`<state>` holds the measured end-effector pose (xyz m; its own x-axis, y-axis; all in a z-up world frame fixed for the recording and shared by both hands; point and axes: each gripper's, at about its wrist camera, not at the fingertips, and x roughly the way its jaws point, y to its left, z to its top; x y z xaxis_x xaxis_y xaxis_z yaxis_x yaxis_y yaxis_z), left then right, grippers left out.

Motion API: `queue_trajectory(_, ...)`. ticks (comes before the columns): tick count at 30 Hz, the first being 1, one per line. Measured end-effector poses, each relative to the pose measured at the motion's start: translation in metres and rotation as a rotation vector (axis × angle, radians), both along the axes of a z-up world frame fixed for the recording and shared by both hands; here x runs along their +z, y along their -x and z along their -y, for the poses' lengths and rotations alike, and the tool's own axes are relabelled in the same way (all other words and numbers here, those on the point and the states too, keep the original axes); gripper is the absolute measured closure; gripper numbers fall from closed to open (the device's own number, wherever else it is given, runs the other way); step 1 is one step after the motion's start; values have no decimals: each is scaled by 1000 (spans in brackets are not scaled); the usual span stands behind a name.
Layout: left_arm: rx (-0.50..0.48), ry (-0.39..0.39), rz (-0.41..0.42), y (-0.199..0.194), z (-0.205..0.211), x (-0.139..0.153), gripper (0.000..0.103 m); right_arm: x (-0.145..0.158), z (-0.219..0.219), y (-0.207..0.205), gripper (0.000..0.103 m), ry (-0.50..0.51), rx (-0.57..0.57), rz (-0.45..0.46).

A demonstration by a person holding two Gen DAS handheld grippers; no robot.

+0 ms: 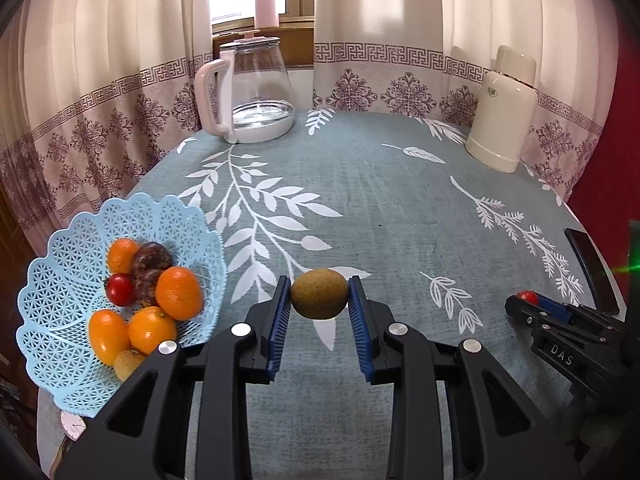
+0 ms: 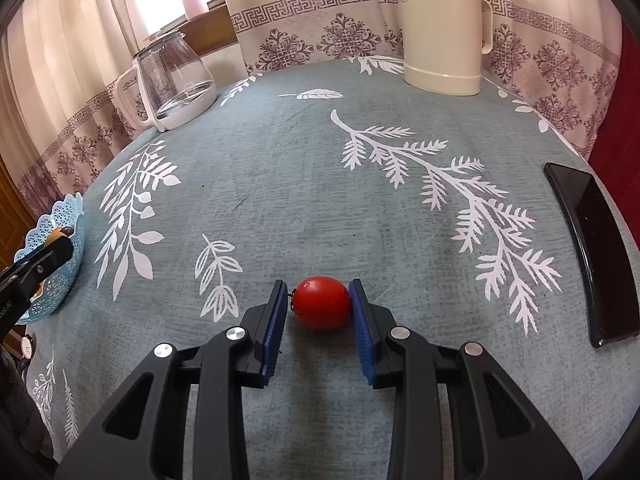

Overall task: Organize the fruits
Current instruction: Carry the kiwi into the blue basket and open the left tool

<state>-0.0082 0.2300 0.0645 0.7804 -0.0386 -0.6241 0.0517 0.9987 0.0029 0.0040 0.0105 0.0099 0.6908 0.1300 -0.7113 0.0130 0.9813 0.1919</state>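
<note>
My left gripper is shut on a brown-green kiwi-like fruit, with both blue pads pressing its sides just over the grey-blue tablecloth. To its left a light blue lattice basket holds several oranges, a cherry tomato and a dark fruit. My right gripper stands open around a red tomato lying on the cloth. The right pad touches the tomato and a thin gap shows at the left pad. In the left wrist view, the right gripper and its tomato appear far right.
A glass kettle with a pink handle and a cream thermos stand at the table's back. A pink bottle sits on the windowsill. A black oblong object lies along the right edge. Curtains hang behind. A wristwatch lies near the basket.
</note>
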Motion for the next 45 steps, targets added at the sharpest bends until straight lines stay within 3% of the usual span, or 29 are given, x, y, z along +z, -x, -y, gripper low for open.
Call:
queue_trajectory(25, 145, 15, 46, 10, -71, 9, 73, 13, -6, 11, 71, 61, -43, 34)
queue_trajectory(45, 238, 21, 42, 5, -107, 5, 73, 39, -53, 22, 71, 56, 56, 92)
